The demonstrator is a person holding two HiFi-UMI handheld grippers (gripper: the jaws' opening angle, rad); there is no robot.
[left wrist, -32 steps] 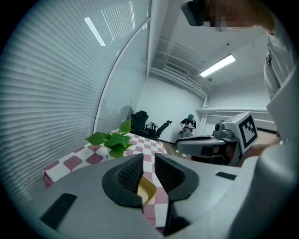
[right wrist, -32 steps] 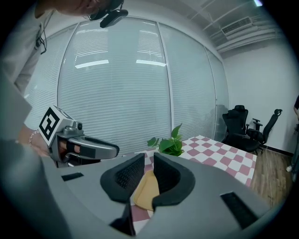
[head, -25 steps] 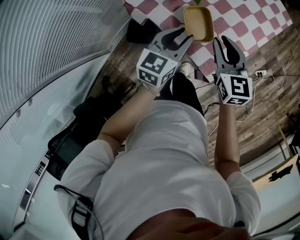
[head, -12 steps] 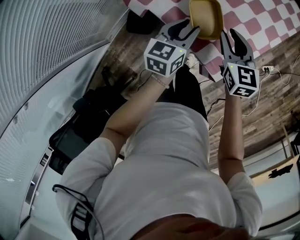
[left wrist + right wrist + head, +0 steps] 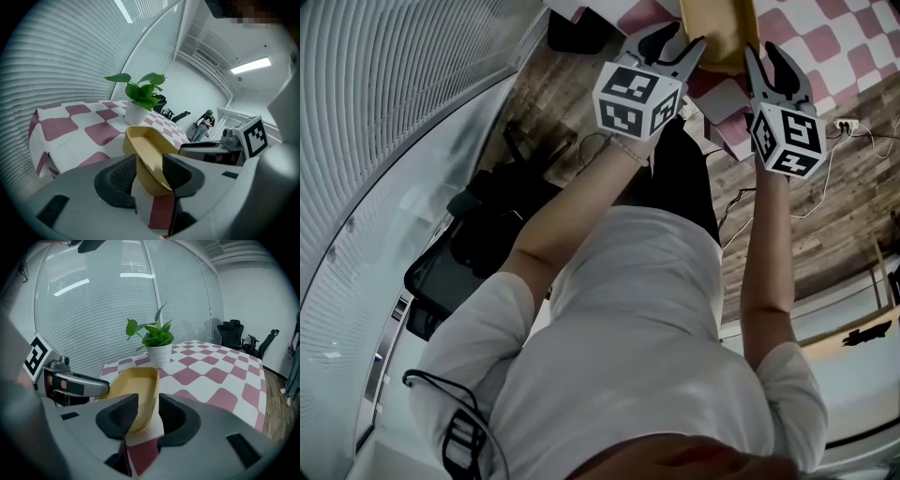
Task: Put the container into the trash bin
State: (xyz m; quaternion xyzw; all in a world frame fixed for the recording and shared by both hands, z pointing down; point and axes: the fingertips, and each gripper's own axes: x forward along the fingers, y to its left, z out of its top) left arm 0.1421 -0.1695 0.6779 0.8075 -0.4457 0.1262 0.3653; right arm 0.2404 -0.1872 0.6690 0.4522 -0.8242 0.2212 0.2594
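Shift since earlier frames: both grippers and the container [image 5: 724, 37] sit higher in the head view than a second ago. The container, then fully in view, is now cut by the top edge.
Container: yellow, oblong, open side up. It rests at the near edge of the red-and-white checked surface [image 5: 830, 33], between the two grippers.
Left gripper [image 5: 675, 49]: jaws opening and standing wide. The container's left wall [image 5: 140, 159] lies between the pads, one pad outside it and one inside the container.
Right gripper [image 5: 772, 66]: jaws opening, moderately wide. The container's right wall [image 5: 149, 394] stands between the pads.
Marker cubes: one on each gripper, left [image 5: 636, 98] and right [image 5: 787, 139], both nearer the person than the jaws.
Plant [image 5: 157, 341]: green leaves in a white pot, upright on the surface beyond the container's far end.
Floor [image 5: 825, 187]: wood planks below the surface edge.
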